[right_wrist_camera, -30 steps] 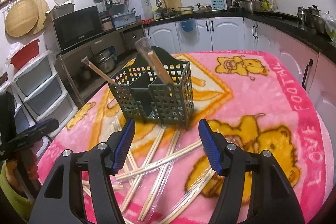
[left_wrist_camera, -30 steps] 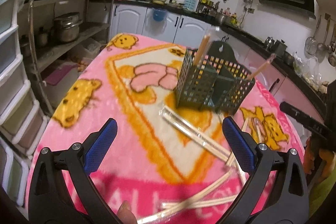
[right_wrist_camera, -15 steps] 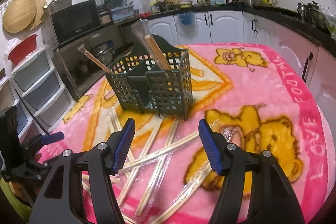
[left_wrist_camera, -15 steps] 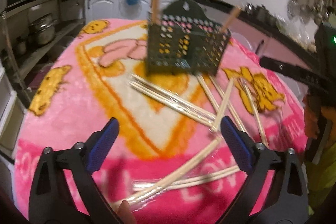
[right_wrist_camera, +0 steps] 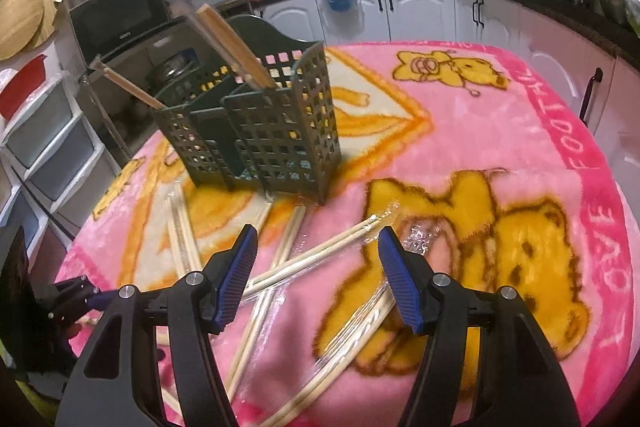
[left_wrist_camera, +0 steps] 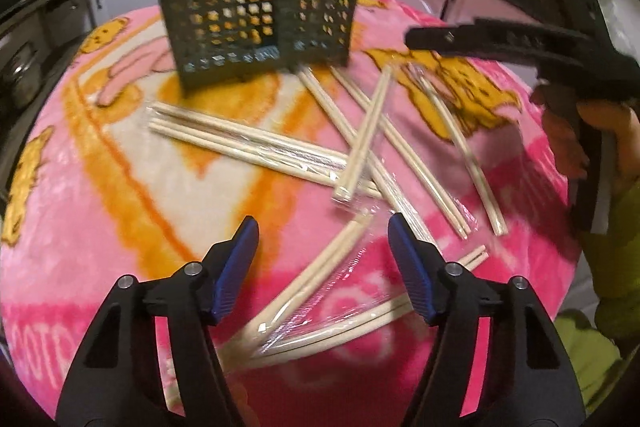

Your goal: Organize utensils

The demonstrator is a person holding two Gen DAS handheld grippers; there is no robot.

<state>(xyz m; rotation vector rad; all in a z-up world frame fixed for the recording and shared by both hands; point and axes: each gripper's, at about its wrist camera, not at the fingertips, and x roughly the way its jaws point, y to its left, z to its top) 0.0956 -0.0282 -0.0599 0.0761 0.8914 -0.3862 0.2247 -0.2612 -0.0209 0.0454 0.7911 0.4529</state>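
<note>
The left tongs [left_wrist_camera: 323,265], closing with nothing yet gripped, and the gaping, empty right tongs [right_wrist_camera: 316,275] should each straddle one wrapped chopstick pair [left_wrist_camera: 308,279] on the worktop's pink blanket [left_wrist_camera: 100,227], near the green caddy [left_wrist_camera: 260,15].

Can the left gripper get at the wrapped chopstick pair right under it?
Probably yes: the left gripper, jaws closing, straddles the wrapped chopstick pair lying flat on the blanket, nothing on top of it there.
</note>
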